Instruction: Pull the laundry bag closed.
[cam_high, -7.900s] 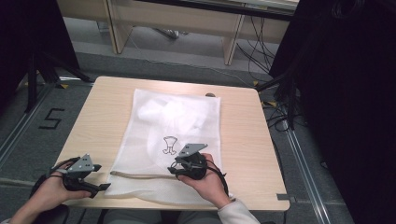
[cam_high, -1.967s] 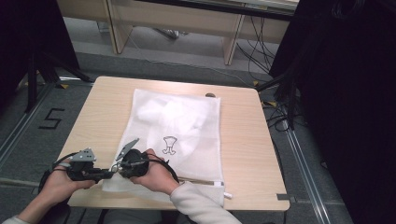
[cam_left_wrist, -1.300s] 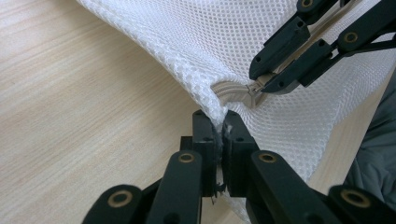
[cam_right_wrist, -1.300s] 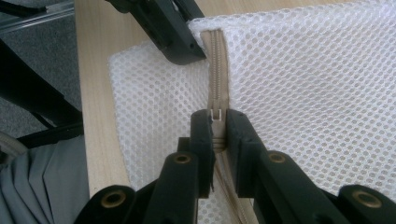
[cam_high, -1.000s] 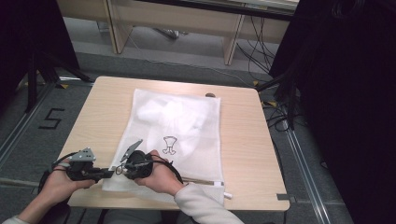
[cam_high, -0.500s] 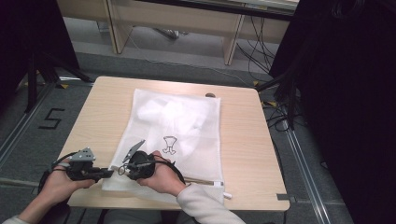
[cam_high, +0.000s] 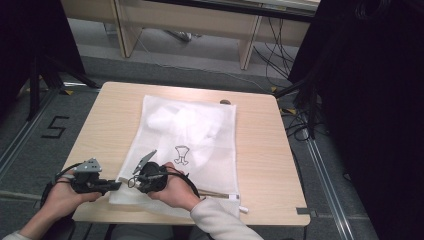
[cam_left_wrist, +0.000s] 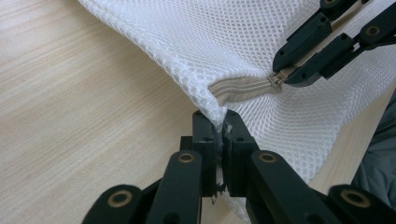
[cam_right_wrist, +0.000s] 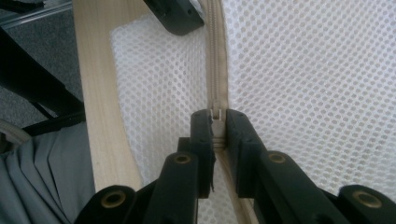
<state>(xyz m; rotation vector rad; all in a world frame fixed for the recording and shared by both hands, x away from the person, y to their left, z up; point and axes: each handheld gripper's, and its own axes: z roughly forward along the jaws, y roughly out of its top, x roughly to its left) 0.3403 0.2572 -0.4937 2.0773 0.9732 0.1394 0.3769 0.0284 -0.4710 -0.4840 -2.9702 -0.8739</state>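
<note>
A white mesh laundry bag (cam_high: 200, 135) lies flat on the wooden table (cam_high: 265, 155), with white cloth and a small dark drawing (cam_high: 181, 154) showing through it. Its beige zipper (cam_right_wrist: 216, 56) runs along the near edge. My left gripper (cam_left_wrist: 219, 128) is shut on the bag's near left corner (cam_left_wrist: 212, 109); in the high view this left gripper (cam_high: 116, 185) sits at the table's front left. My right gripper (cam_right_wrist: 217, 116) is shut on the zipper pull (cam_left_wrist: 276, 80), close beside the left one. In the high view the right gripper (cam_high: 131, 182) rests on the bag's near edge.
The table's front edge (cam_right_wrist: 100, 116) runs just beside the bag. A small dark object (cam_high: 225, 102) lies at the far edge behind the bag. A white tab (cam_high: 243, 209) sticks out at the bag's near right corner. Cables (cam_high: 300, 125) cover the floor to the right.
My right gripper has travelled left along the bag's near edge with the zipper pull, ending close to the left gripper. Over the last second it edged slightly right. The left gripper held still.
</note>
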